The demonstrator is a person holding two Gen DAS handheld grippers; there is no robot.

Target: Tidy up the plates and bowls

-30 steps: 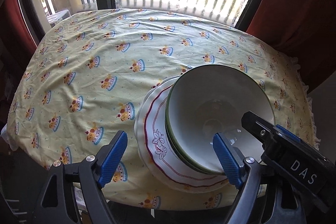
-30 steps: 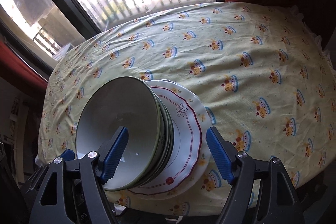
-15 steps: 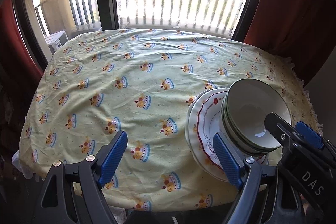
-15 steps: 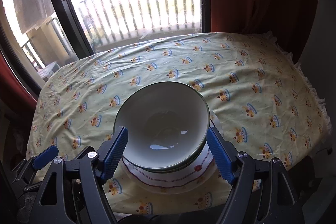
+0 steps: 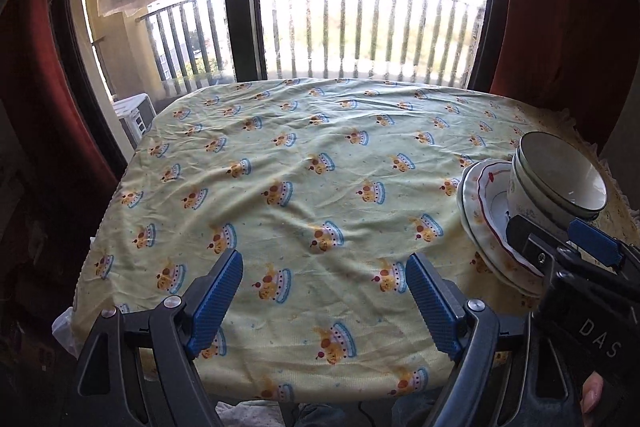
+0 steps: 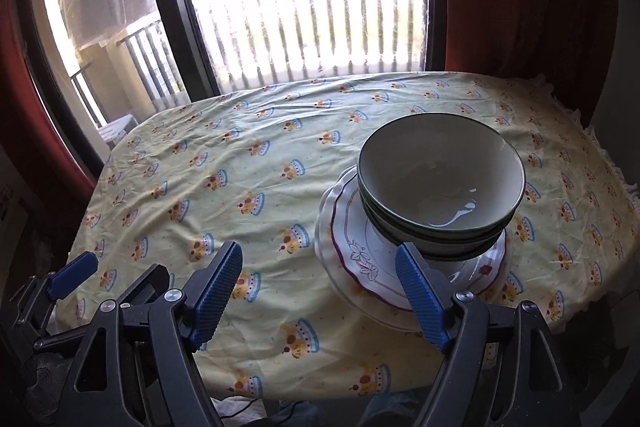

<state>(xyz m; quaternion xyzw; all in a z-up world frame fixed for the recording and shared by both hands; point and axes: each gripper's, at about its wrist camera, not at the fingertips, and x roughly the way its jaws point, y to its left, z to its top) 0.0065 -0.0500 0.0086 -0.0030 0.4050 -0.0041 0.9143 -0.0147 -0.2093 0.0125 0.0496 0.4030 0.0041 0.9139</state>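
Note:
Several green-rimmed white bowls sit nested on a stack of white plates with a red line and flower pattern, toward the right side of the table. In the left wrist view the bowls and plates lie at the far right. My left gripper is open over bare cloth, left of the stack. My right gripper is open with nothing between its fingers; its right finger overlaps the plates' near rim in the picture. Each gripper shows at the edge of the other's view: right, left.
A yellow tablecloth with a crown print covers the table, wrinkled, with a frilled right edge. Behind the table are a dark-framed balcony window and red curtains. A person's fingertip shows at the lower right.
Both grippers have drawn back and to the left from the stack. The bowls, earlier between the right gripper's fingers, now lie right of them. The stack stayed put.

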